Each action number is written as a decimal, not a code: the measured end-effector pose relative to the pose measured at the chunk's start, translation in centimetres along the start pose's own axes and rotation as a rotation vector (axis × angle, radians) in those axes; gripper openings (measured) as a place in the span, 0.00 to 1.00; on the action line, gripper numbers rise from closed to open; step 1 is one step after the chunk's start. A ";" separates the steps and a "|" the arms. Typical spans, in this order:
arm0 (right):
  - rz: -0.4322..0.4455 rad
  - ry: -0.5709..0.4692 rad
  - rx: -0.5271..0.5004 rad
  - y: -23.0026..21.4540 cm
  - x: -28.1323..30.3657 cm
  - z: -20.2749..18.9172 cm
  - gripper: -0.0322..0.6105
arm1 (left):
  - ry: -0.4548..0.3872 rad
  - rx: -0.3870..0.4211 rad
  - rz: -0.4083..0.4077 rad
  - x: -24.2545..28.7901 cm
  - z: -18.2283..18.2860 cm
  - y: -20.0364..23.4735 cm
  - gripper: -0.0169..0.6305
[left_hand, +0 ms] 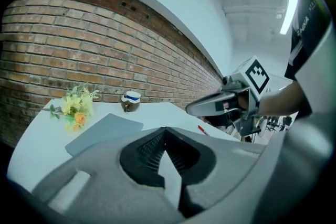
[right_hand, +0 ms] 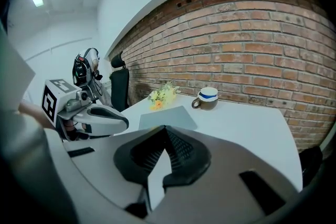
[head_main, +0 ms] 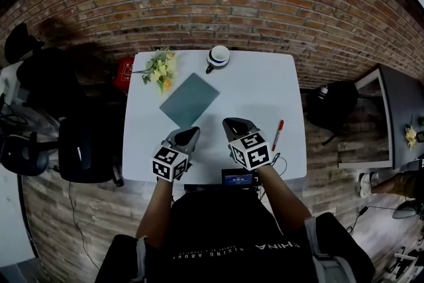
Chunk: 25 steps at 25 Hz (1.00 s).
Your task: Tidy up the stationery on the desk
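- Tidying looks not yet begun: the left gripper (head_main: 193, 132) and the right gripper (head_main: 234, 122) hover pressed together and empty, on the near side of the grey notebook (head_main: 189, 99).
- The red pen (head_main: 277, 134) lies right of the notebook on the tabletop (head_main: 262, 83); reaching it probably calls for the right gripper to spread first.

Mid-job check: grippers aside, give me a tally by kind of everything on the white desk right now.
Red pen: 1
Grey notebook: 1
Cup: 1
Flower bunch: 1
Dark device with lit screen, at the near edge: 1
Total: 5
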State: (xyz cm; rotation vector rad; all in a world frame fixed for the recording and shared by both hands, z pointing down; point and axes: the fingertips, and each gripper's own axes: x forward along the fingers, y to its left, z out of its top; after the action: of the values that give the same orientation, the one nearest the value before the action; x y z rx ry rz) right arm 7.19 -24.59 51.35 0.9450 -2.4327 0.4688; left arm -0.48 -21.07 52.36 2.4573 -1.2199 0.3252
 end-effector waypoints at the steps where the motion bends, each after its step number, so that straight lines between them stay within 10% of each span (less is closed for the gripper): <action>1: 0.001 0.001 0.000 0.1 0.0 -0.1 0.06 | 0.003 -0.001 0.000 -0.1 -0.1 0.0 0.03; 25: 0.030 0.061 0.038 -0.7 6.0 0.2 0.06 | 0.050 0.055 -0.059 1.3 2.4 9.4 0.03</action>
State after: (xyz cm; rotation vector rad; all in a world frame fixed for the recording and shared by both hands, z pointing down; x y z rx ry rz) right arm 3.73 -28.39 54.57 0.8983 -2.3937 0.5486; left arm -7.13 -28.23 52.85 2.5103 -1.1299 0.4070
